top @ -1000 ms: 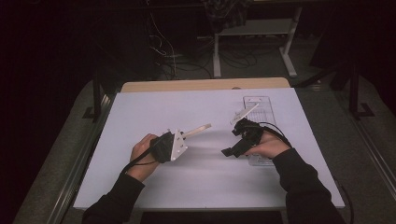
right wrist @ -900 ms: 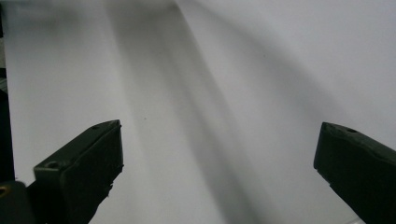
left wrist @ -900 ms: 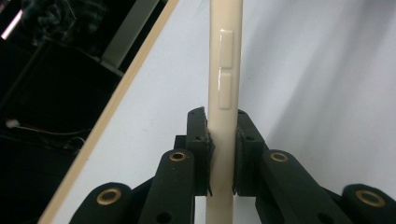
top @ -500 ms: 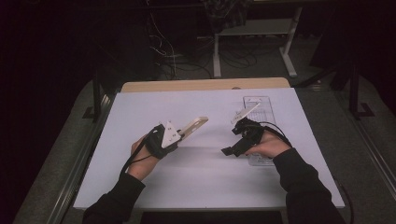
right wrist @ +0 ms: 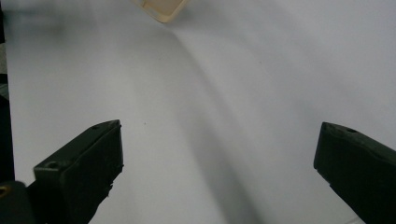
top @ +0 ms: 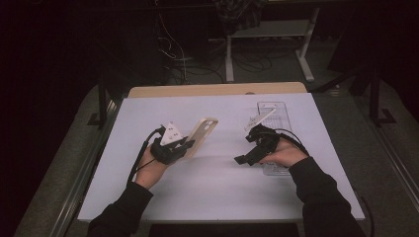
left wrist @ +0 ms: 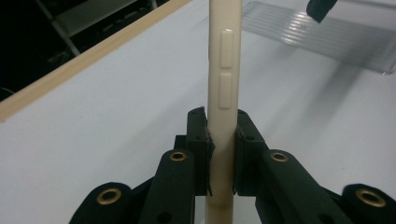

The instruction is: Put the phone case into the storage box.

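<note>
A cream phone case (top: 200, 137) is held up off the white table, tilted with its top toward the far right. My left gripper (top: 187, 145) is shut on its lower end. In the left gripper view the case (left wrist: 223, 84) stands edge-on between the two black pads (left wrist: 200, 140), its side buttons facing me. My right gripper (top: 243, 159) rests low at the right with its jaws wide apart and nothing between them. In the right gripper view a corner of the case (right wrist: 161, 10) shows at the top, beyond the gripper (right wrist: 219, 161).
A clear plastic tray (top: 273, 118) lies on the white sheet (top: 217, 192) under and beyond the right hand; it also shows in the left gripper view (left wrist: 322, 39). A wooden table edge (top: 217, 90) runs along the far side. Dark floor, cables and table legs lie behind.
The left hand has turned and lifted the case, so its broad back now faces the high camera and stands more upright. The right hand has stayed put.
</note>
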